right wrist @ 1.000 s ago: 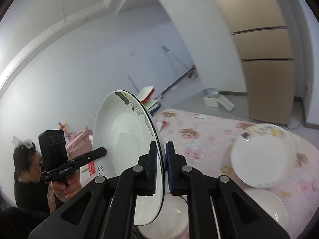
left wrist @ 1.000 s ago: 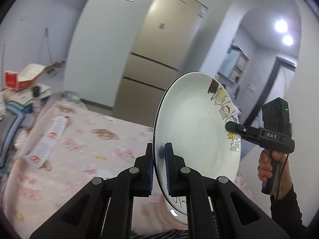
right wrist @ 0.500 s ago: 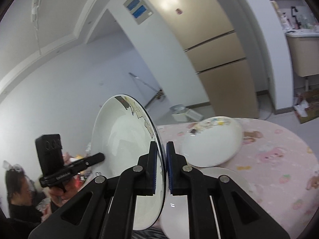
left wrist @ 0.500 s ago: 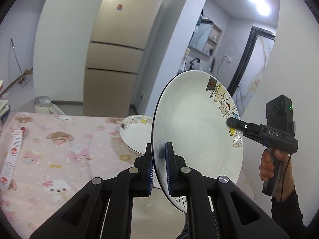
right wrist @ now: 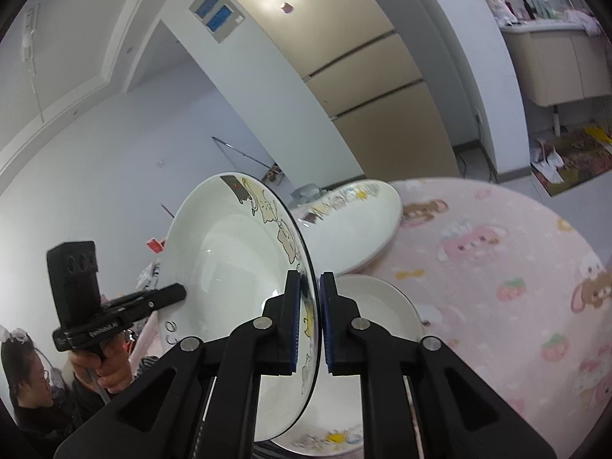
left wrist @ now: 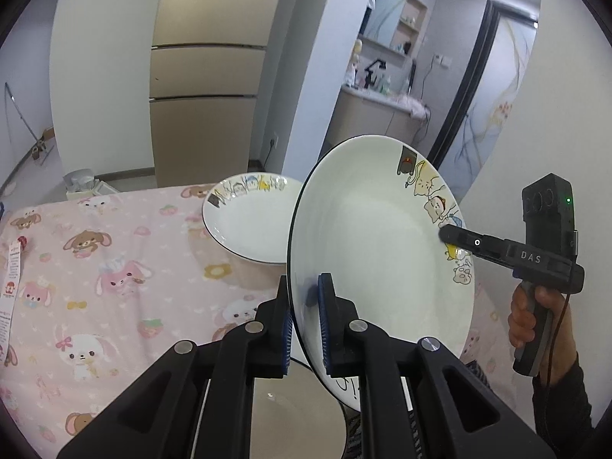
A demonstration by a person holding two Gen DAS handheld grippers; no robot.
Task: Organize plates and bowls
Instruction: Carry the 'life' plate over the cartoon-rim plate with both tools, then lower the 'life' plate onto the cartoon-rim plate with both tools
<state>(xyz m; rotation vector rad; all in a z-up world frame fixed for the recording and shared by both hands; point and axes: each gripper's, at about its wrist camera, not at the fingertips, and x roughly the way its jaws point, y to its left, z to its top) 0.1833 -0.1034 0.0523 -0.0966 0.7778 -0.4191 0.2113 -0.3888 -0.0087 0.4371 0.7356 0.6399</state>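
Both grippers hold one white plate with cartoon cats [left wrist: 375, 237] on edge above the table; it also shows in the right wrist view [right wrist: 229, 267]. My left gripper [left wrist: 306, 306] is shut on its near rim. My right gripper [right wrist: 310, 306] is shut on the opposite rim, and shows in the left wrist view [left wrist: 447, 235]. A second cartoon plate [left wrist: 244, 222] lies tilted on the pink tablecloth behind; the right wrist view shows it too [right wrist: 355, 229]. A plain white plate [right wrist: 382, 313] lies below the held one.
The table has a pink cartoon-animal cloth [left wrist: 95, 267]. A paper label strip [left wrist: 11, 279] lies at its left edge. A beige fridge [left wrist: 202, 95] and a washroom doorway stand behind. The person's head [right wrist: 26, 375] shows at lower left.
Both grippers have swung right with the plate held between them. The second cartoon plate and the plain white plate have come into closer view beneath and behind it.
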